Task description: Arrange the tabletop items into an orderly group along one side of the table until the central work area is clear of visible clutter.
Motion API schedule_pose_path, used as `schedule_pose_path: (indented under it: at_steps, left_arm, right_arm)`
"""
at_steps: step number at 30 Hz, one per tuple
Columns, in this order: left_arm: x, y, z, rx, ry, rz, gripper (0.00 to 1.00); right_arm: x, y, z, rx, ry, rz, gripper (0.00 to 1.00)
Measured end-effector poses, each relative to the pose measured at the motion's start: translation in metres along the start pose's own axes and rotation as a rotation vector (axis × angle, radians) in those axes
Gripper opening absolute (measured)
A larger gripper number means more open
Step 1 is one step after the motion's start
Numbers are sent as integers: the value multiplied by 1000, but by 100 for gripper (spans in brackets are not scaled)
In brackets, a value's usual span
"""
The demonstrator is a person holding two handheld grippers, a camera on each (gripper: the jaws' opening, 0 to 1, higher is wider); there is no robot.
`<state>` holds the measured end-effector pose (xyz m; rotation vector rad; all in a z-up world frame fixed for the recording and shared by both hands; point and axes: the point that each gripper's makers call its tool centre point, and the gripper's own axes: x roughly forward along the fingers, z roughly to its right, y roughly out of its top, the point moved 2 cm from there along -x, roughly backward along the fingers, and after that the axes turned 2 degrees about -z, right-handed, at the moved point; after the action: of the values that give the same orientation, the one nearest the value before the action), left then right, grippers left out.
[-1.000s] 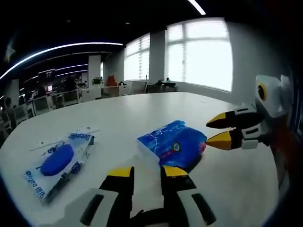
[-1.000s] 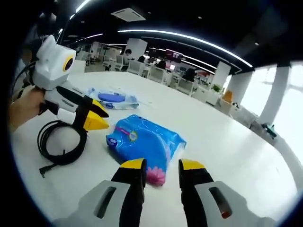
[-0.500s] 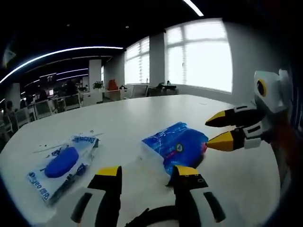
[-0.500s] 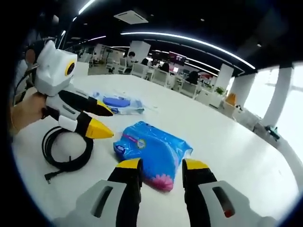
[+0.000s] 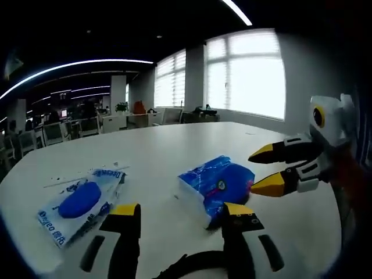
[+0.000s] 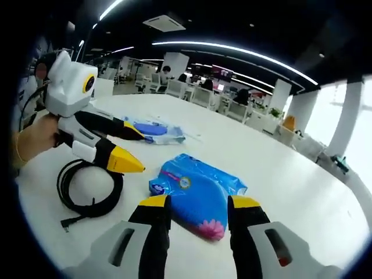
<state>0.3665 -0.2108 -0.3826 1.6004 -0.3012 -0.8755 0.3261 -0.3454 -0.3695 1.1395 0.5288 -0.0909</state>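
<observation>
One blue tissue pack [image 6: 200, 193] lies flat on the white bench [image 6: 290, 192], just ahead of your right hand-held gripper [image 6: 199, 207]. Its yellow-tipped jaws are spread and empty, one on either side of the pack's near end with its pink flower print, and you cannot tell from this angle whether they touch it. In the left gripper view the same tissue pack [image 5: 216, 185] sits between your two tools: the right hand-held gripper [image 5: 260, 171] comes in from the right with its tips apart and close to the pack's end.

Your left hand-held gripper [image 5: 181, 214] is also spread wide and holds nothing; its jaws rise from the bottom of its own view, with a black loop showing low between them. In the right gripper view the left hand-held gripper [image 6: 138, 152] hangs over one coiled black cable [image 6: 88, 192], which lies on the bench beside the tissue pack, its plug end trailing towards the near edge. Your hand [image 6: 36, 137] grips the tool's white body.

Further off lies one clear plastic packet with blue print and a blue pad-shaped item inside [image 5: 80, 201]; it rests flat, well apart from the tissue pack. In the right gripper view the packet [image 6: 156, 131] lies beyond the left tool's jaws.

That makes three loose items on the bench: one tissue pack, one cable, one packet.
</observation>
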Motion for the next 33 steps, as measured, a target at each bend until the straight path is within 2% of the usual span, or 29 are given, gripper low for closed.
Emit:
schedule_pose_path:
  at_steps: [1, 9, 19, 22, 30, 33]
  left_arm:
    - [-4, 0, -1, -4, -2, 14, 61]
    - [-7, 2, -5, -17, 10, 30, 73]
    - [-9, 3, -7, 0, 9, 33, 82]
    - [-9, 3, -7, 3, 9, 32, 84]
    - [-12, 5, -6, 9, 5, 41, 99]
    - [-13, 4, -6, 18, -6, 37, 99]
  right_arm:
    - [1, 2, -5, 11, 21, 9, 39]
    - [3, 6, -11, 7, 33, 20, 43]
    - [3, 10, -14, 15, 43, 30, 47]
    - [3, 10, -15, 16, 47, 32, 51]
    - [3, 10, -19, 25, 69, 29, 68]
    - [4, 11, -20, 25, 69, 29, 71]
